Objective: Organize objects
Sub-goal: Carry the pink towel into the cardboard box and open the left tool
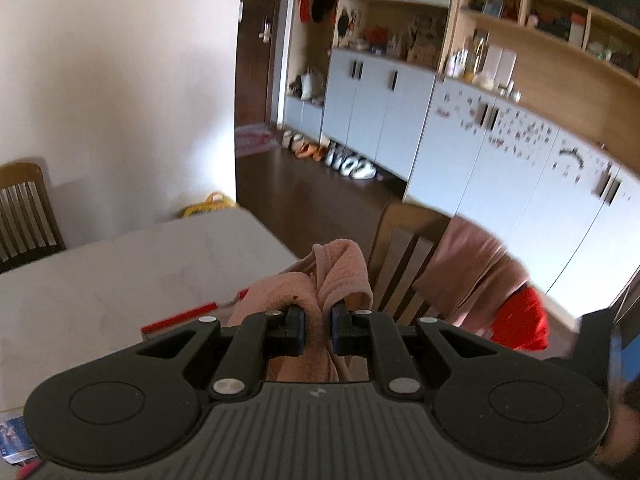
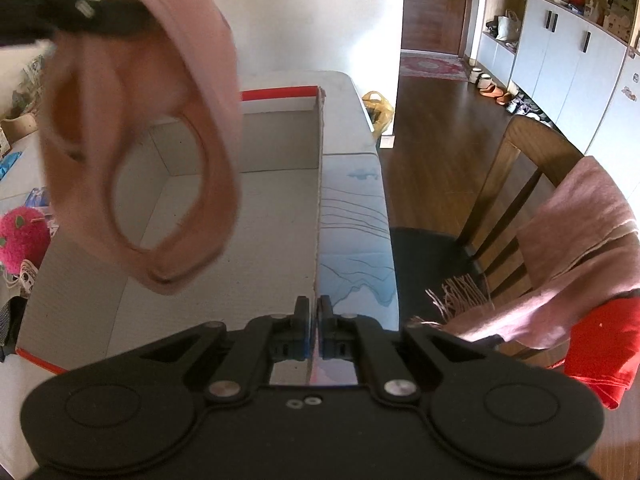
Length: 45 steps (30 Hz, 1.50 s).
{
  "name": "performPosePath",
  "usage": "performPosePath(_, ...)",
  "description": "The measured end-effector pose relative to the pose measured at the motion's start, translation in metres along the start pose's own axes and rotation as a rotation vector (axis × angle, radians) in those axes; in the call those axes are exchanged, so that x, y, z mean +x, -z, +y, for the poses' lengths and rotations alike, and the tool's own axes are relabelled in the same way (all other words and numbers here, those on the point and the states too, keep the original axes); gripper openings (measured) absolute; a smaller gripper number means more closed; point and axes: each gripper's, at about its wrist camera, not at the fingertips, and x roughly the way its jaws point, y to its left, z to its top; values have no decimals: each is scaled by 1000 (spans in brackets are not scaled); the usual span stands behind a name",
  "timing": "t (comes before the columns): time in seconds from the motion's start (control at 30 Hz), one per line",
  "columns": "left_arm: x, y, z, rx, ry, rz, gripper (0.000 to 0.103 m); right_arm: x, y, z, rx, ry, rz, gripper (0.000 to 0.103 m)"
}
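Observation:
My left gripper [image 1: 318, 330] is shut on a pink fleece cloth [image 1: 320, 280] and holds it in the air. In the right wrist view the same cloth [image 2: 140, 128] hangs as a loop from the left gripper [image 2: 80, 8], above an open cardboard box [image 2: 240, 216] with a red rim. My right gripper [image 2: 314, 320] is shut on the box's right wall [image 2: 319, 240], near its front corner. The box inside looks bare.
The box stands on a white table [image 1: 120, 272]. A wooden chair [image 2: 520, 184] to the right carries a pink fringed scarf [image 2: 580, 248] and a red cloth [image 2: 600, 348]. A pink plush toy [image 2: 20, 240] lies left of the box. Cabinets [image 1: 500, 152] line the far wall.

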Motion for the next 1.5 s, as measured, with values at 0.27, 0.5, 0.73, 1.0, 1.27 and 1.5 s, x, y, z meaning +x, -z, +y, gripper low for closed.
performPosePath(0.27, 60, 24, 11, 20, -69, 126, 11, 3, -1, -1, -17, -6, 4, 3)
performPosePath(0.5, 100, 43, 24, 6, -103, 270, 11, 6, -3, -4, -13, -18, 12, 4)
performPosePath(0.73, 126, 63, 30, -6, -121, 394, 12, 7, -3, -4, -15, -18, 22, 4)
performPosePath(1.0, 131, 73, 31, -9, -160, 449, 47, 5, -2, -1, -17, -22, 30, 5)
performPosePath(1.27, 108, 71, 32, -30, -157, 401, 75, 3, -1, -2, -8, -33, 34, 5)
performPosePath(1.5, 74, 71, 24, -40, -145, 353, 75, 2, -1, -1, -15, -28, 39, 5)
